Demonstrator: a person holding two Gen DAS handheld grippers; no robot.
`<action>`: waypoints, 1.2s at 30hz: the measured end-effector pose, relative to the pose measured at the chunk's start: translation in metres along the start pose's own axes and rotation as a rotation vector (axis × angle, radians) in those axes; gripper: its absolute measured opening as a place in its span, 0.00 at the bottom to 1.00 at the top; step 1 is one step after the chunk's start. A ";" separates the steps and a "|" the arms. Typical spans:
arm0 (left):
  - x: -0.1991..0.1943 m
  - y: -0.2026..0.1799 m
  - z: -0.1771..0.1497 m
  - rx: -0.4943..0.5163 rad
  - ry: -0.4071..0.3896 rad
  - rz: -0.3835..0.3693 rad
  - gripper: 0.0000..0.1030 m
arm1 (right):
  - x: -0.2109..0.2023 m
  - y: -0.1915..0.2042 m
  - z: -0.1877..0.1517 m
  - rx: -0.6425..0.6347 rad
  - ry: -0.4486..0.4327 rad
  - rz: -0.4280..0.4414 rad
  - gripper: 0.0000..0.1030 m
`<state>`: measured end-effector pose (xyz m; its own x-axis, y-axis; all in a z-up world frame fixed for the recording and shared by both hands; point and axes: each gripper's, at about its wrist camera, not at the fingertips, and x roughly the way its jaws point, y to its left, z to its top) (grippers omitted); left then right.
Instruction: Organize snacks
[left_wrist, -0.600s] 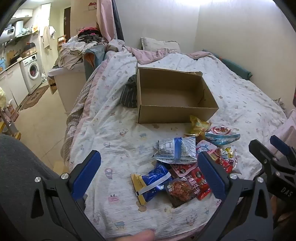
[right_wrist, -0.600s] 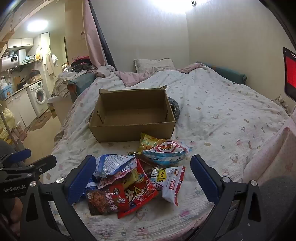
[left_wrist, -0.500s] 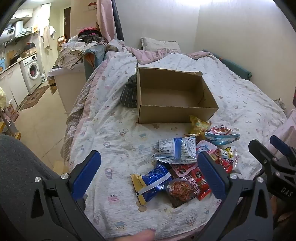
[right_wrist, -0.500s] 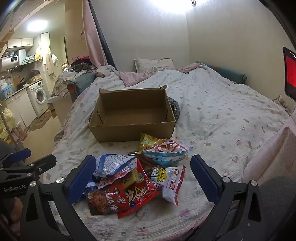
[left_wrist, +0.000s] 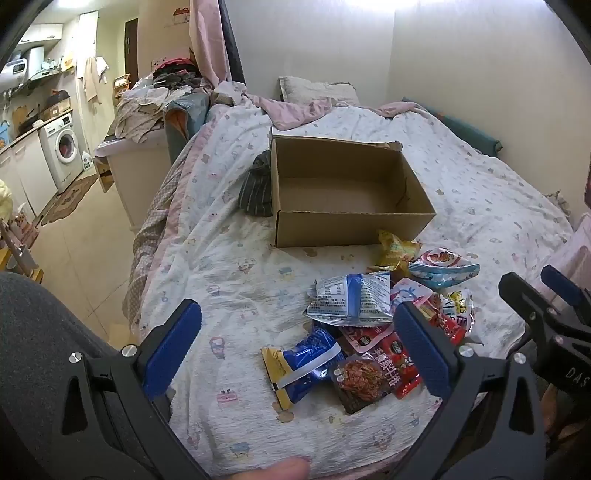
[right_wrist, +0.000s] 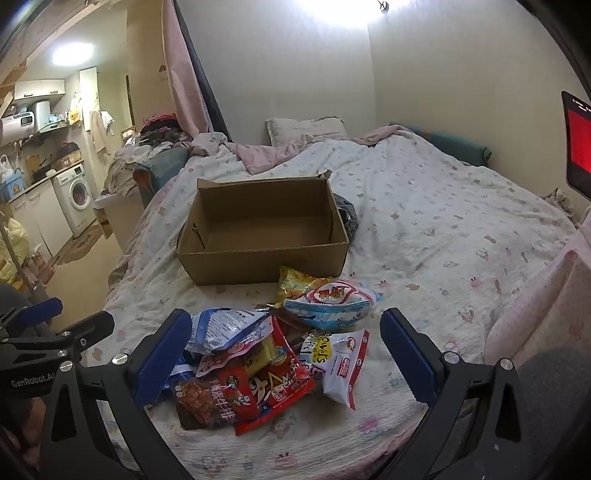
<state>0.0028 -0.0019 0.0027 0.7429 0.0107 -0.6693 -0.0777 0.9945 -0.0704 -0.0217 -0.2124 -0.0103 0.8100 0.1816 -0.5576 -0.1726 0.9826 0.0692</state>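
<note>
— Nothing has shifted since the earlier frames: both tools hang where they were, and the pile of snack packets (right_wrist: 273, 354) lies as it did on the white quilt with small printed figures (left_wrist: 236, 266).

— How do the jaws stand?

— Released on both. The left gripper (left_wrist: 295, 347) is spread wide with nothing between its blue pads; a blue-and-yellow foil packet (left_wrist: 301, 363) lies on the quilt below the gap, and a dark packet printed with red meat (left_wrist: 364, 376) sits just inside its right pad. The right gripper (right_wrist: 286, 356) is equally wide, empty, with the heap under its gap — a red packet (right_wrist: 280, 384) near the left pad, a white packet with red print (right_wrist: 345, 369) nearer the right one.

— And the box?

— The open brown cardboard box (right_wrist: 264, 240) stands beyond both sets of jaws, empty inside, with a yellow packet (right_wrist: 295, 282) and a pale blue-and-white pouch (right_wrist: 332, 302) just in front of it. A striped grey cloth (left_wrist: 256, 188) lies against its side.
</note>
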 end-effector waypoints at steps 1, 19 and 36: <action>0.000 -0.001 -0.002 0.000 0.000 0.001 1.00 | -0.001 -0.001 0.001 0.002 -0.001 0.000 1.00; -0.003 -0.002 -0.004 0.012 -0.010 0.003 1.00 | -0.001 -0.002 0.000 0.018 -0.001 0.012 1.00; -0.003 -0.002 -0.004 0.013 -0.010 0.007 1.00 | 0.003 0.001 -0.002 0.023 0.008 0.018 1.00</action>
<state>-0.0017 -0.0043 0.0022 0.7489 0.0182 -0.6624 -0.0743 0.9956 -0.0566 -0.0207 -0.2113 -0.0140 0.8026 0.1989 -0.5625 -0.1743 0.9798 0.0978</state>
